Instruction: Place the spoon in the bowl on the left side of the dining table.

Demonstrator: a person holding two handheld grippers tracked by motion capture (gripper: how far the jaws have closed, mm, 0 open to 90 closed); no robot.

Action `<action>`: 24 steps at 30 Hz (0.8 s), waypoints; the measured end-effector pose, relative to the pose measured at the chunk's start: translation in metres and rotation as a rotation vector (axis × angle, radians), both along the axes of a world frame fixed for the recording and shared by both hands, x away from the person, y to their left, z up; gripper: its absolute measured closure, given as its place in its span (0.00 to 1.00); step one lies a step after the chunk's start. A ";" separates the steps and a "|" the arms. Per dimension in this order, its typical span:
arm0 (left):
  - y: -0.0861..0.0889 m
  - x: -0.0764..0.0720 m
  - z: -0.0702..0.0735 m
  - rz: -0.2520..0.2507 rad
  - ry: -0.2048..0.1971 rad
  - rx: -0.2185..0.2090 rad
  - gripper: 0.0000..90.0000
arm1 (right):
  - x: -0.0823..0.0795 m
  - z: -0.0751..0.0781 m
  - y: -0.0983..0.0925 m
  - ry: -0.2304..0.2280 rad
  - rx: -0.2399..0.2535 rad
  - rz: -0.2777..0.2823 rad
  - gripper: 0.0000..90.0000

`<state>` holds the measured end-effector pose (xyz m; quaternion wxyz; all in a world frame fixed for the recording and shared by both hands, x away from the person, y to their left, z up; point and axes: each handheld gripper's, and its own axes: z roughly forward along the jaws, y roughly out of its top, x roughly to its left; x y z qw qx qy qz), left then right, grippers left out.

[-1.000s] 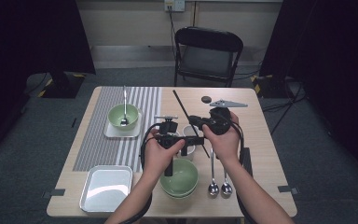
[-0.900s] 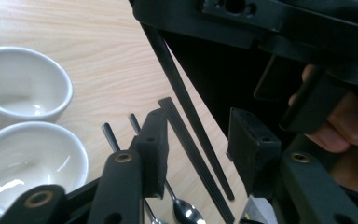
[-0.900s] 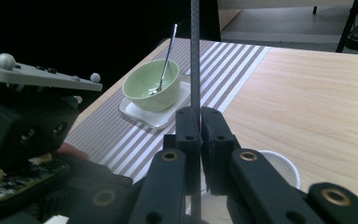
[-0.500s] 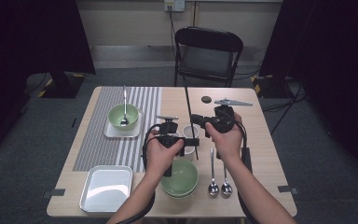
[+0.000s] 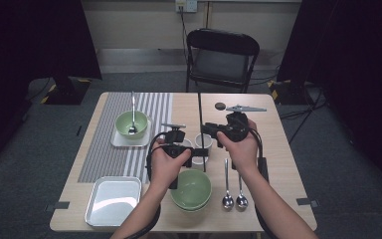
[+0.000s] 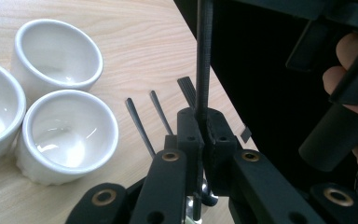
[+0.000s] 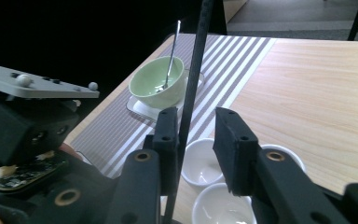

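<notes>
Clamping a thin black rod (image 6: 203, 70), the left gripper (image 6: 204, 122) has its jaws closed tight on it low down, so the rod stands upright from between them. The right gripper (image 7: 196, 128) has just been opening: its jaws stand partly apart with the same rod (image 7: 195, 65) between them, lying against one jaw and clear of the other, so it no longer grips. From above, both grippers (image 5: 201, 152) (image 5: 210, 130) meet over the middle of the table (image 5: 288, 164), and the rod (image 5: 199, 112) rises there as a thin dark line above a cluster of white cups (image 5: 203, 142). Near the person sits a green bowl (image 5: 192, 189), two spoons (image 5: 227, 199) beside it and a tray (image 5: 113, 199) to its left; another green bowl (image 5: 132, 124) with a spoon stands on the striped mat (image 5: 104, 149). The rod's lower end is hidden by the left gripper's jaws, and its top is cut off in both gripper views. The cups are partly covered by hands from above.
</notes>
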<state>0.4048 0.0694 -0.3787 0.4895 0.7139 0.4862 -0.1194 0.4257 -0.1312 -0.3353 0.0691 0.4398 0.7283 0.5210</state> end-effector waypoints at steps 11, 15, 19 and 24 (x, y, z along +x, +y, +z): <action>0.002 0.000 0.000 0.008 0.005 0.005 0.96 | 0.000 -0.004 -0.002 -0.009 -0.051 -0.030 0.77; 0.003 0.000 0.002 0.006 -0.006 0.013 0.96 | 0.001 -0.005 -0.005 -0.012 -0.057 -0.042 0.76; 0.002 0.000 0.002 0.007 -0.007 0.023 0.96 | 0.002 -0.007 -0.008 -0.012 -0.064 -0.050 0.71; 0.009 0.003 0.000 0.022 -0.005 0.023 0.96 | 0.002 -0.007 -0.014 -0.045 -0.056 -0.057 0.56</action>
